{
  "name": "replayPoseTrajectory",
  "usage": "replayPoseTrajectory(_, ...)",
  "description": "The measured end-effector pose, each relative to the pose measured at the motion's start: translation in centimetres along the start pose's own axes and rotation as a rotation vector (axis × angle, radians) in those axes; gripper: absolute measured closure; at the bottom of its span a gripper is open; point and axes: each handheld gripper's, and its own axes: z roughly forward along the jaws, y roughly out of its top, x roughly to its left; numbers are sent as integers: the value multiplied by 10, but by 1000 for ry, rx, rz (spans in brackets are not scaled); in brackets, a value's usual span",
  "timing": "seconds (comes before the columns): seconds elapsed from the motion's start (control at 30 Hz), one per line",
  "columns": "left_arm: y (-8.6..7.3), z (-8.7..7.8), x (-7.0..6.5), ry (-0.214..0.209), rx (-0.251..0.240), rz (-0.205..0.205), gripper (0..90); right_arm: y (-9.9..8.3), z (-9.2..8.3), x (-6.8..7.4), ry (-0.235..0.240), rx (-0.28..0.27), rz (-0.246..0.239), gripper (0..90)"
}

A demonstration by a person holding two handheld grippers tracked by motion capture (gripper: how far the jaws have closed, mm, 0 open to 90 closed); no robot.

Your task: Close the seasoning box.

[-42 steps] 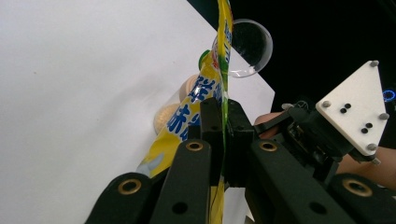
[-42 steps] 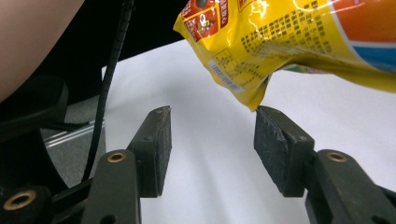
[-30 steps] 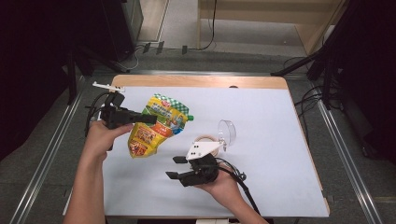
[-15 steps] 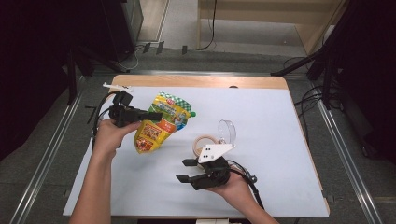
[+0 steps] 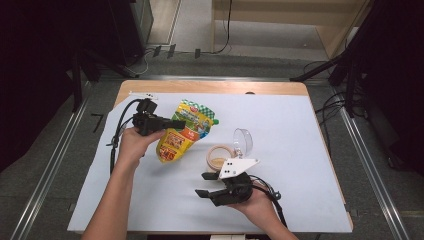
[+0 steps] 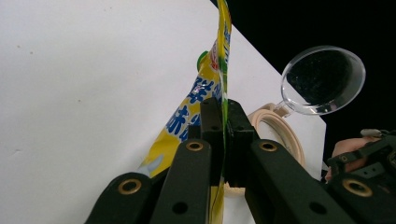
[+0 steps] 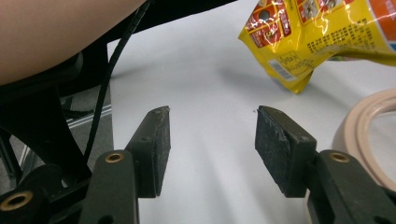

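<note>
A yellow snack bag (image 5: pixel 184 134) hangs over the white table cover, held by its edge. My left gripper (image 5: pixel 179 123) is shut on that edge; in the left gripper view the pads (image 6: pixel 212 122) pinch the thin bag (image 6: pixel 201 91) edge-on. My right gripper (image 5: pixel 202 184) sits near the table's front edge, pointing left, open with nothing between its jaws. In the right gripper view its open gripper (image 7: pixel 210 135) hovers over bare cover, with the bag's lower corner (image 7: pixel 299 56) ahead and to the right.
A beige tape roll (image 5: pixel 220 156) lies just right of the bag, above my right gripper. A clear round plastic lid (image 5: pixel 243 141) stands on edge behind it. The white cover (image 5: pixel 300 150) ends at the wooden table edge (image 5: pixel 215 86). A person's left forearm (image 7: pixel 56 28) crosses the right gripper view.
My left gripper has carried the bag right, toward the table's middle, and slightly down. My right gripper has slid a little to the right along the front edge.
</note>
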Motion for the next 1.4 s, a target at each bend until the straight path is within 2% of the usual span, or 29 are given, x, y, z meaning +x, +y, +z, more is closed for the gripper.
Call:
replayPoseTrajectory(0.2,-1,1,5,-11,-15,-10,896,-2,-3,-2,-13,-8,6,466)
replayPoseTrajectory(0.47,-3,-8,5,7,5,-15,894,-3,-4,-3,-18,-8,8,467)
replayPoseTrajectory(0.7,-6,-14,6,-1,16,-22,890,-4,-8,-4,-24,-14,14,468)
replayPoseTrajectory(0.97,-8,-20,2,5,40,-8,886,-4,-12,-6,-30,-23,13,469)
replayPoseTrajectory(1.2,-13,-24,2,-8,30,-26,880,-4,-13,-6,-31,-21,15,470)
replayPoseTrajectory(1.4,-17,-30,2,-1,32,-24,875,-4,-13,-6,-27,-20,9,471)
